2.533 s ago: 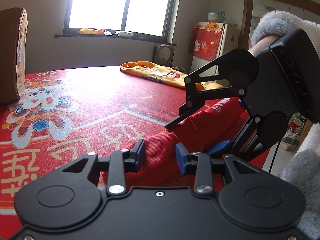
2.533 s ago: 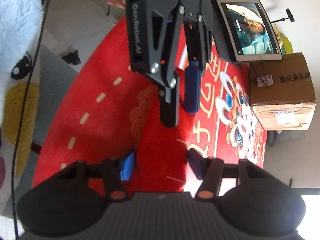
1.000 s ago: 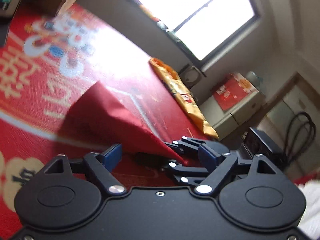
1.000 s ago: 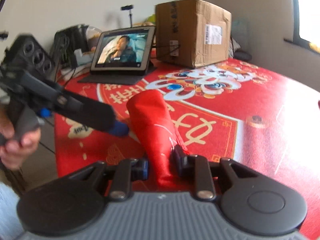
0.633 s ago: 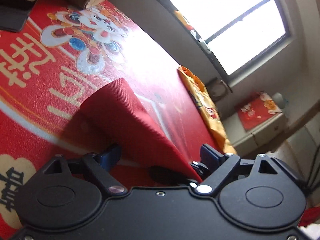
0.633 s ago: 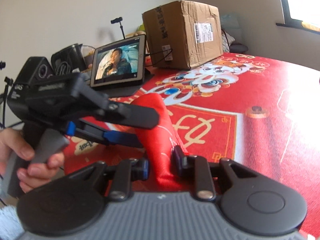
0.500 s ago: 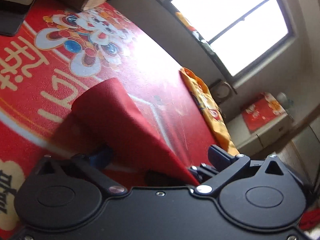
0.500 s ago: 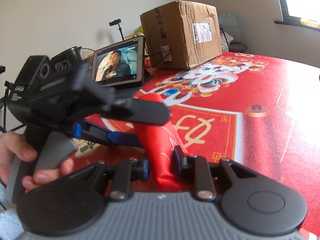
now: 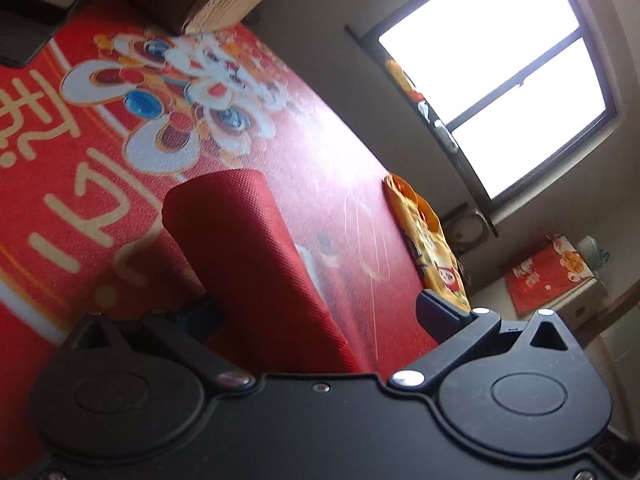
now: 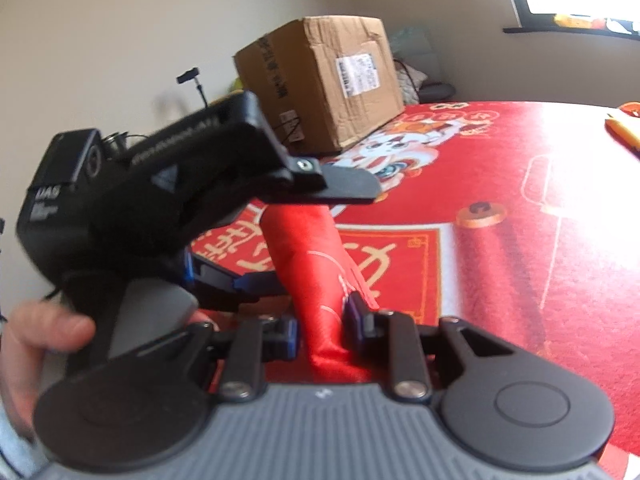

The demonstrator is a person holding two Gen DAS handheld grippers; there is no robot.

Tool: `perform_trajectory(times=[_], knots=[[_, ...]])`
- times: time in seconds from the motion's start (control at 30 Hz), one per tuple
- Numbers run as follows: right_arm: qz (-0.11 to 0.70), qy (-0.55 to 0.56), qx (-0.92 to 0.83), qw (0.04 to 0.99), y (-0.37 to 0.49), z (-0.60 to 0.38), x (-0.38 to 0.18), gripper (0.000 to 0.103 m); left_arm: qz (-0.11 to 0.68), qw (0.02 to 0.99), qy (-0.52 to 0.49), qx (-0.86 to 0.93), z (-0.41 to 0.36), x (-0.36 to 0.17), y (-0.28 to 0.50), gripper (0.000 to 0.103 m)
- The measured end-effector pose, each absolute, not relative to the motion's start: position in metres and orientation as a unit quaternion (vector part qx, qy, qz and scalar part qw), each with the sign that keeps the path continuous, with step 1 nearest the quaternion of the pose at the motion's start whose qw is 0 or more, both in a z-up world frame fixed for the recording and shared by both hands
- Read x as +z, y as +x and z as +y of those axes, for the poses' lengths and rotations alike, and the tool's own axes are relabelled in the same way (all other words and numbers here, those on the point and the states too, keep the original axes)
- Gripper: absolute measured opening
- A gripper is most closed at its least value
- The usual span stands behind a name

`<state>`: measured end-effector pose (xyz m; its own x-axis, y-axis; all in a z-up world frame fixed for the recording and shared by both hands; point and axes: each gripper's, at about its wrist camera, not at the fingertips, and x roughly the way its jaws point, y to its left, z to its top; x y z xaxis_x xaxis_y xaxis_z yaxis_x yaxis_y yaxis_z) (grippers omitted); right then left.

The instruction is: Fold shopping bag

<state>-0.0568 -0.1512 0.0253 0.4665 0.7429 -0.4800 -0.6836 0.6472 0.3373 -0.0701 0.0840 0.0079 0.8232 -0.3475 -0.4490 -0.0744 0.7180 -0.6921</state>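
Since a second ago the left gripper (image 9: 316, 320) has spread its fingers wide around the rolled red shopping bag (image 10: 316, 280) without pinching it, while the right gripper (image 10: 320, 330) keeps its fingers narrow, clamped on the bag's near end above the tabletop (image 10: 520, 240). The bag looks light, soft and springy, best pinched at the roll's free far end. Beyond stand a cardboard box (image 10: 320, 80) and a yellow cloth (image 9: 432, 244), well clear.

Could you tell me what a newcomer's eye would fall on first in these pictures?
The red bag, bunched into a roll, sticks up between the shut right gripper. The left gripper straddles it with jaws wide. Behind them, on the red tablecloth, stands a cardboard box.
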Motion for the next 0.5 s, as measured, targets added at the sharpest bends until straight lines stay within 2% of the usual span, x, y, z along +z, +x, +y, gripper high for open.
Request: perform_trajectory(times=[0.5], knots=[[0.302, 0.034, 0.417, 0.856, -0.062, -0.144, 0.026, 0.025, 0.247, 0.915, -0.312, -0.07, 0.065, 0.006, -0.089, 0.103]])
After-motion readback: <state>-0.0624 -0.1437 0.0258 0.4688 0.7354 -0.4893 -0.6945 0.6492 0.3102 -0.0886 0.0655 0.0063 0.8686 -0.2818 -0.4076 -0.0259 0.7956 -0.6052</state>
